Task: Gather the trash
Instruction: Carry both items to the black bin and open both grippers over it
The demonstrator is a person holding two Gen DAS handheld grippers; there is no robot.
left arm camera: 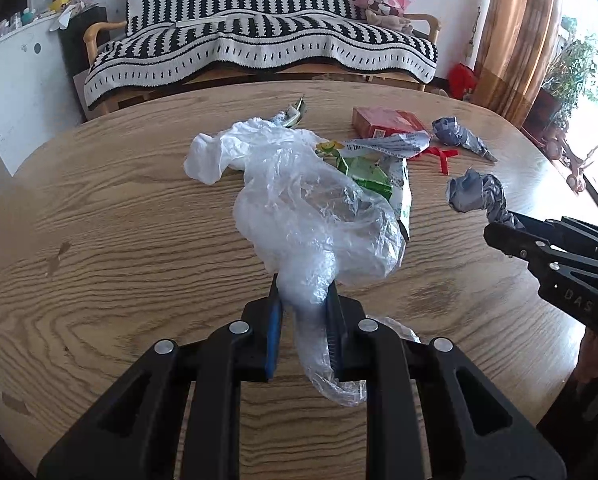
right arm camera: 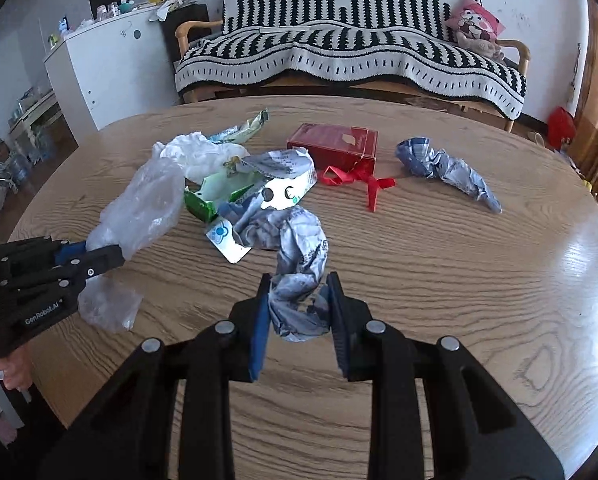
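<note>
From my left wrist, my left tongs are clamped on the neck of a clear plastic bag, whose mouth sags toward the heap on the wooden surface. To do this well I judge I should keep the neck pinched and hold the bag's mouth open and slack, so the other hand has something to drop into. At the right edge my right tongs come in gripping a crumpled grey paper, held clear of the wood. Beyond lie a green carton, a red box, a red ribbon and another paper wad. The right tongs' body shows raised letters "DAS"; the carton's print is too small to read.

From my right wrist, the right tongs are closed on that crumpled printed paper; its upper end trails toward the pile, so I would lift it free before swinging over. The left tongs sit at the left, pinching the plastic bag, and read "GenRobot.AI". The red box's printing is illegible.
</note>
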